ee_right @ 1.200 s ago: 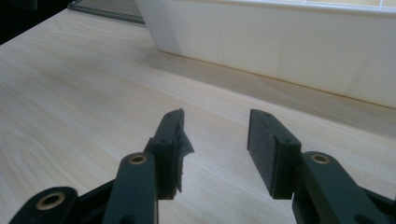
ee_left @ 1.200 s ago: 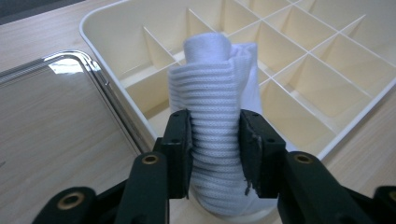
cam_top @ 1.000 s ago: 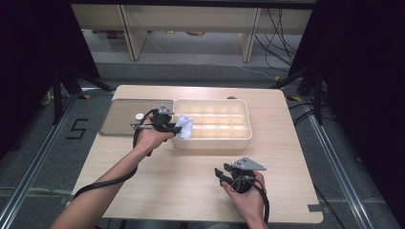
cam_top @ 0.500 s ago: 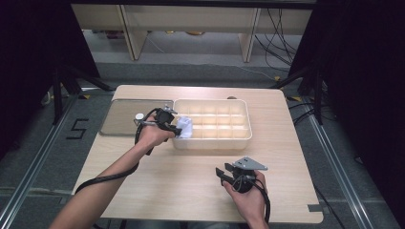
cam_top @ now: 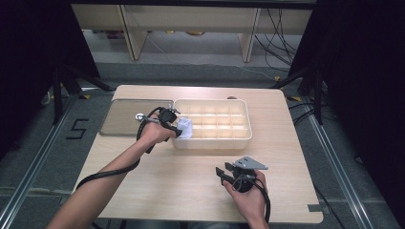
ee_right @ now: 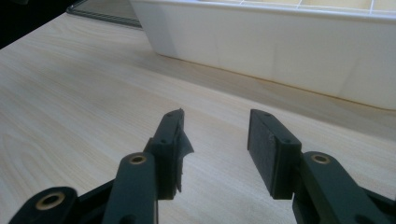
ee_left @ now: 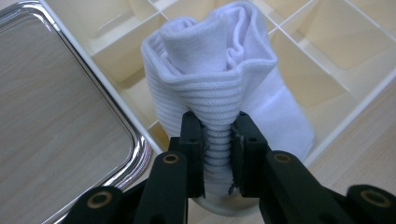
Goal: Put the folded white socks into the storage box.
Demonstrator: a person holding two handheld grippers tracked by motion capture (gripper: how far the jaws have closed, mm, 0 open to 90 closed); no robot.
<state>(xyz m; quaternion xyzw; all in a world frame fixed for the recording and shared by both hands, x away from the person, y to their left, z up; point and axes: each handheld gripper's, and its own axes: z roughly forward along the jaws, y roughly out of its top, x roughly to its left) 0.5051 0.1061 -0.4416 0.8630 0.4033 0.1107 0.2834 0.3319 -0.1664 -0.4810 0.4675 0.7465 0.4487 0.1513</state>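
The left claw is clamped on a rolled white sock; its jaws have just been closing, and the ribbed cloth is pinched between the 2 pads. In the high view the left claw holds the sock at the near left corner of the cream box, over the leftmost compartments. The left gripper view shows the sock standing above the box's dividers, its roll bulging past the jaws and one flat end hanging down toward the near wall. Just left of the box lies a steel tray, touching or nearly touching the box's left wall; its shiny rim runs beside the sock.

The right claw rests low near the surface's near edge, well apart from the box, pointing left. In the right gripper view its jaws stand apart with nothing between them, over bare wood, with the box's white wall farther off.
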